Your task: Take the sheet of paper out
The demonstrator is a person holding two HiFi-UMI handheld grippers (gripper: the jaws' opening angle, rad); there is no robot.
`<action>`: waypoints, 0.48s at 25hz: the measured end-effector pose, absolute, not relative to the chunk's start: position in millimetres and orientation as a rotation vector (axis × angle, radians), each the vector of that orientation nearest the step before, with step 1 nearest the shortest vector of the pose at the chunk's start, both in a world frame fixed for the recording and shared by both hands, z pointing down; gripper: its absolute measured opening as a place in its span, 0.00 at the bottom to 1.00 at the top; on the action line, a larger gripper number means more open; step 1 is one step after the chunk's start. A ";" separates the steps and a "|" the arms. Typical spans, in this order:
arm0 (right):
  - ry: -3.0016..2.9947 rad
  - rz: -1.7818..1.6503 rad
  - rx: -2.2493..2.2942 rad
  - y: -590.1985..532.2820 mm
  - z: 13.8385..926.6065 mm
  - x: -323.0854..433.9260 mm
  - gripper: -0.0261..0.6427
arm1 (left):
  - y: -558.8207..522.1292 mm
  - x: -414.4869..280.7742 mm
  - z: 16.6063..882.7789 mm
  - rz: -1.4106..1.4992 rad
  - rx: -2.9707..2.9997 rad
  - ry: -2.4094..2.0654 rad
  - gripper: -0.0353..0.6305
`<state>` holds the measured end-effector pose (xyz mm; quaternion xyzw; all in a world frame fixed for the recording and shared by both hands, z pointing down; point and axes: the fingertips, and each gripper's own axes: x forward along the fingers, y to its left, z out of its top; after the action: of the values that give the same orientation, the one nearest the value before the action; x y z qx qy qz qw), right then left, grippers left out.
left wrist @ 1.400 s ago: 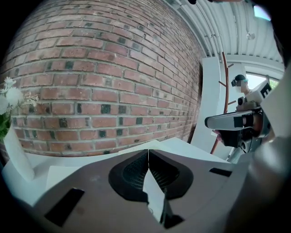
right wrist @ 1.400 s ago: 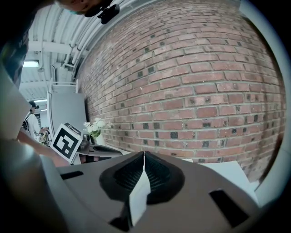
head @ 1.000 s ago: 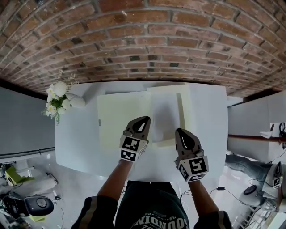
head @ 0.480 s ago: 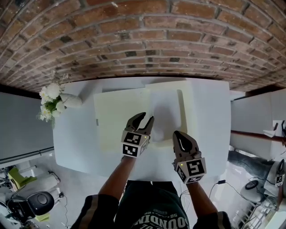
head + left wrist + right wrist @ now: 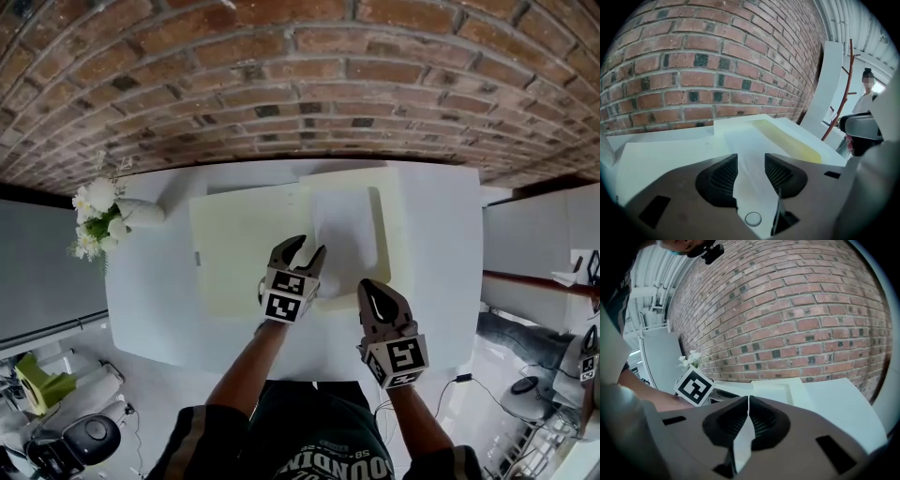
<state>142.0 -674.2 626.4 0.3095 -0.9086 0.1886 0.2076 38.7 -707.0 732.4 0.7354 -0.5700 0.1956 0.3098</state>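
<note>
A pale yellow folder point(image 5: 239, 244) lies open on the white table point(image 5: 441, 244). A white sheet of paper point(image 5: 345, 225) rests on the folder's right half. My left gripper point(image 5: 305, 253) hovers over the sheet's near left edge, and its jaws are opening. In the left gripper view the sheet point(image 5: 740, 140) runs on between the spread pads of the left gripper point(image 5: 751, 161), which do not press on it. My right gripper point(image 5: 375, 292) is shut on nothing, just near of the folder's front edge. In the right gripper view the pads of the right gripper point(image 5: 748, 401) meet, with the folder point(image 5: 778, 390) beyond.
A white vase of flowers point(image 5: 98, 211) stands at the table's left rear corner. A brick wall point(image 5: 300, 84) runs behind the table. Floor clutter lies at the lower left and a person stands off to the right point(image 5: 867, 89).
The left gripper's jaws have gone from shut to wide open, and it has sunk toward the sheet's near edge. The right gripper has dropped a little and stays shut.
</note>
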 end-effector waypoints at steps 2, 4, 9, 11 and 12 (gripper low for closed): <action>-2.524 0.528 0.866 -675.6 628.6 143.5 0.14 | -709.7 40.2 740.2 0.541 1.927 -1.496 0.29; -2.518 0.534 0.871 -677.3 631.1 145.2 0.14 | -712.6 40.2 749.3 0.556 1.903 -1.491 0.29; -2.499 0.552 0.882 -679.6 637.5 149.3 0.14 | -719.8 37.6 766.9 0.567 1.859 -1.497 0.29; -2.491 0.558 0.886 -680.1 640.0 151.8 0.14 | -722.2 37.8 773.4 0.574 1.845 -1.493 0.29; -2.487 0.562 0.888 -680.4 641.1 153.2 0.14 | -723.3 38.6 776.4 0.577 1.842 -1.490 0.29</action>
<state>153.2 -680.4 641.1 0.3208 -0.8988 0.2032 0.2189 38.6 -723.3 776.4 0.7091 -0.5736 0.2220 0.3447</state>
